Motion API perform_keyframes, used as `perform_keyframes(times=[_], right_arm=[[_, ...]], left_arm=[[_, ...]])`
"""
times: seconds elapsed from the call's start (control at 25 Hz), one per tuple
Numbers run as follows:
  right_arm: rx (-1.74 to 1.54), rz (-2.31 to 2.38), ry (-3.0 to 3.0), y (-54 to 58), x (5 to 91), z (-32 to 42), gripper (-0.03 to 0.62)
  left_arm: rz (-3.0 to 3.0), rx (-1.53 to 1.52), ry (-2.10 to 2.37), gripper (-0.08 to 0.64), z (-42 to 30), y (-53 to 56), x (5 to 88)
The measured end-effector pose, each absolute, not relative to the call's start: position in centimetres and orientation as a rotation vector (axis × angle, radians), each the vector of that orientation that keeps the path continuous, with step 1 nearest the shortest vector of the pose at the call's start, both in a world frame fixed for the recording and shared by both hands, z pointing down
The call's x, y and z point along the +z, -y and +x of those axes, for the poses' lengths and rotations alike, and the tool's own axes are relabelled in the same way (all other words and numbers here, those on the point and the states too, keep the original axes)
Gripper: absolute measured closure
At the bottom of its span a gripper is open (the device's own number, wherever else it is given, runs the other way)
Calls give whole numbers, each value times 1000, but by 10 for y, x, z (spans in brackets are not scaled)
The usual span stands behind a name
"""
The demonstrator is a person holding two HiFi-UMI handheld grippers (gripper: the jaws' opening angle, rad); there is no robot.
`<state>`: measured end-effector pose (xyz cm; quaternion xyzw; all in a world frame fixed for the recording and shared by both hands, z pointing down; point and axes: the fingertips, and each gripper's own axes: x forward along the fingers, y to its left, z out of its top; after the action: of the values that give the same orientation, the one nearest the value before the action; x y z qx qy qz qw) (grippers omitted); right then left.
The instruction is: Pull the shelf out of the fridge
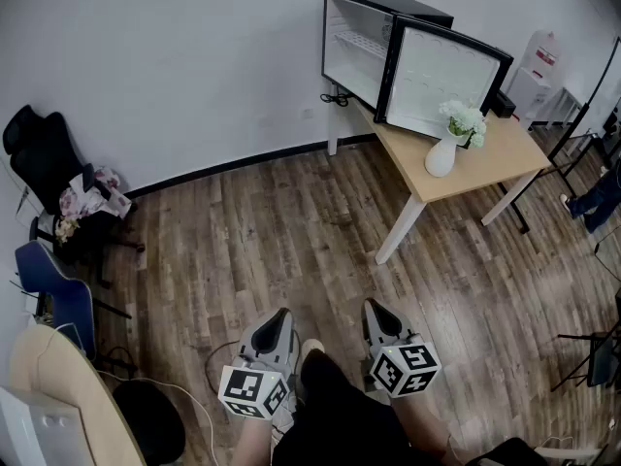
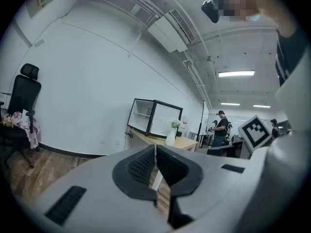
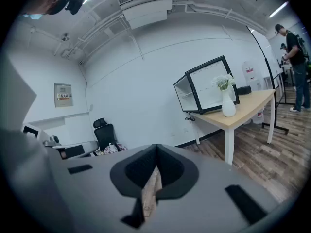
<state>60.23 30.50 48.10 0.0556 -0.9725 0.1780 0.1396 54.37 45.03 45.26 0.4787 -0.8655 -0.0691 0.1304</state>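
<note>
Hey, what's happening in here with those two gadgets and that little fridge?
A person stands on the wood floor holding the left tongs and right tongs, both shut and empty. The small fridge sits across the room on a table, door open, beside a vase of flowers. Its shelf is still inside, and the tongs are well away from it.

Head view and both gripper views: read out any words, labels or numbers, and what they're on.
Nothing is legible.
Wall panel: coloured label, too blurred to read.
White container: red label, too small to read.
Marker cubes: black-and-white patterns, no letters.
</note>
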Motion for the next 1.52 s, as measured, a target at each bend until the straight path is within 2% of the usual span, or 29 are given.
perform_keyframes(times=[0.24,0.52,1.12,1.52], right_arm=[[525,113,2818,-320,467,664,601],[500,88,2871,-294,443,675,600],[552,33,2833,-235,451,637,600],[567,-12,2819,-210,460,576,600]], left_arm=[[1343,-164,2504,548,606,-456,454],[1316,-127,2533,546,618,-432,444],[1247,-147,2603,546,581,-375,437],[1201,-145,2620,546,517,-348,448]])
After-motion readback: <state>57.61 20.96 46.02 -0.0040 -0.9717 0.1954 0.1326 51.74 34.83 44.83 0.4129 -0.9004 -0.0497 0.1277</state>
